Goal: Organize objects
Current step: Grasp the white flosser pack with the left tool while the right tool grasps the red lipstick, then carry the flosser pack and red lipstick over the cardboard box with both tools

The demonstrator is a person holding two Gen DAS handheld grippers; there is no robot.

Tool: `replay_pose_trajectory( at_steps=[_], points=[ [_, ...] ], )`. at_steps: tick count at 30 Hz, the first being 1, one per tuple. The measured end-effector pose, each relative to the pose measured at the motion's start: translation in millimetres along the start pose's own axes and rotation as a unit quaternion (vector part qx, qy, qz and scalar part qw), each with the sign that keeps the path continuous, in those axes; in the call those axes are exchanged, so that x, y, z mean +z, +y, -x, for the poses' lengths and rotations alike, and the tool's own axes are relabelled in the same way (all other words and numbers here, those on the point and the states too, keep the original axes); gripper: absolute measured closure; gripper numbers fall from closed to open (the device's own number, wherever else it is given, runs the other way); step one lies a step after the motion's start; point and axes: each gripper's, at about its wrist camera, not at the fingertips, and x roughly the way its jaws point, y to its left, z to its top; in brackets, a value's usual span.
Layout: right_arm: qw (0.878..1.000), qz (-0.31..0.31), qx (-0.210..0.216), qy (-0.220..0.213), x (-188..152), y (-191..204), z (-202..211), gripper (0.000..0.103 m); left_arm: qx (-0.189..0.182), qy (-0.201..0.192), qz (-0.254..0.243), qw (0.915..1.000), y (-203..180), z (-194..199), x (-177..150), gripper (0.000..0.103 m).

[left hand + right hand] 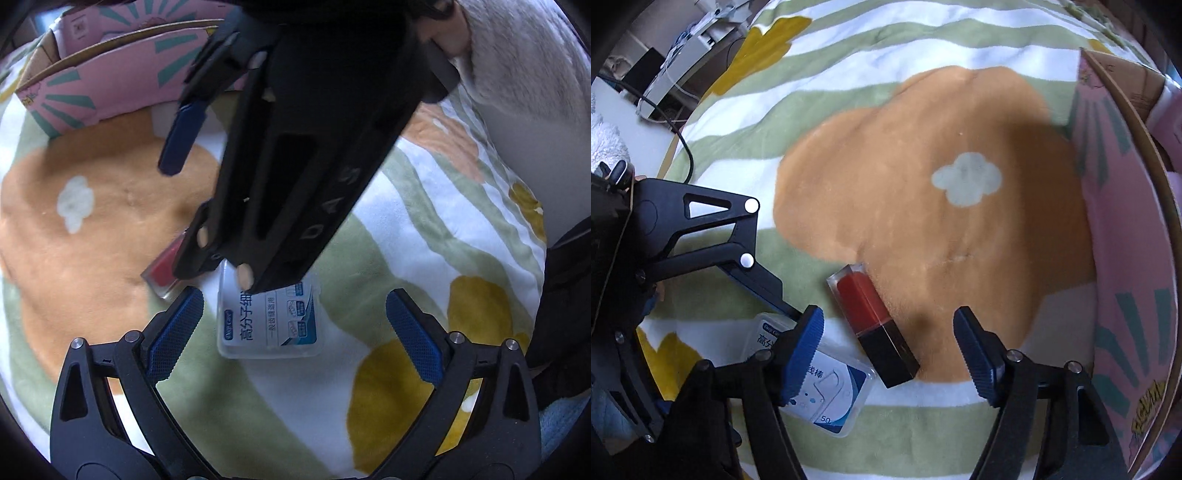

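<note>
A red lipstick with a clear cap and black base (873, 325) lies on the patterned blanket, between the open jaws of my right gripper (888, 352), which is just above it. A clear floss-pick box with a blue label (269, 321) (827, 391) lies beside it. My left gripper (295, 334) is open with the box between its fingers. In the left wrist view the right gripper's body (295, 155) hides most of the lipstick (164, 269).
A pink cardboard box with teal rays (99, 74) (1123, 258) stands open at the blanket's edge. A white fluffy sleeve (528, 55) and a black object (565, 314) are to the right. A desk with cables (676, 66) is beyond the bed.
</note>
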Motion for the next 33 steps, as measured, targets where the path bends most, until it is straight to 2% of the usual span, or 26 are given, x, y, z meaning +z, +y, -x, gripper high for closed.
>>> replay_pose_trajectory(
  at_steps=[7,11,15,17,18,19,26,33],
  points=[
    [0.997,0.059,0.011,0.047,9.8,3.2,-23.0,0.047,-0.001,0.003,0.008,1.0000,-4.2,-9.5,0.3,0.007],
    [0.994,0.095,-0.006,0.054,8.9,9.5,-30.5,0.052,0.001,0.009,0.007,0.9999,-4.6,-15.6,1.4,0.007],
    [0.994,0.100,-0.003,0.046,9.1,6.6,-30.8,0.071,0.009,0.021,0.000,0.9997,-4.0,-24.4,3.8,0.008],
    [0.995,0.091,0.010,0.041,10.0,2.9,-29.3,0.080,0.014,0.025,-0.004,0.9996,-3.4,-27.5,4.6,0.017],
    [0.995,0.085,0.016,0.038,10.3,1.2,-28.9,0.084,0.021,0.027,-0.009,0.9993,-2.9,-28.8,5.0,0.036],
    [0.996,0.081,0.017,0.036,10.1,0.2,-29.0,0.084,0.029,0.034,-0.016,0.9989,-2.1,-30.9,5.5,0.048],
    [0.998,0.058,0.020,0.020,8.4,-3.1,-27.6,0.085,0.016,0.029,-0.023,0.9992,1.2,-22.4,7.1,0.048],
    [1.000,0.003,0.012,-0.015,12.0,-11.0,-3.8,0.085,0.014,0.009,-0.014,0.9998,8.1,13.2,17.3,0.048]
  ],
)
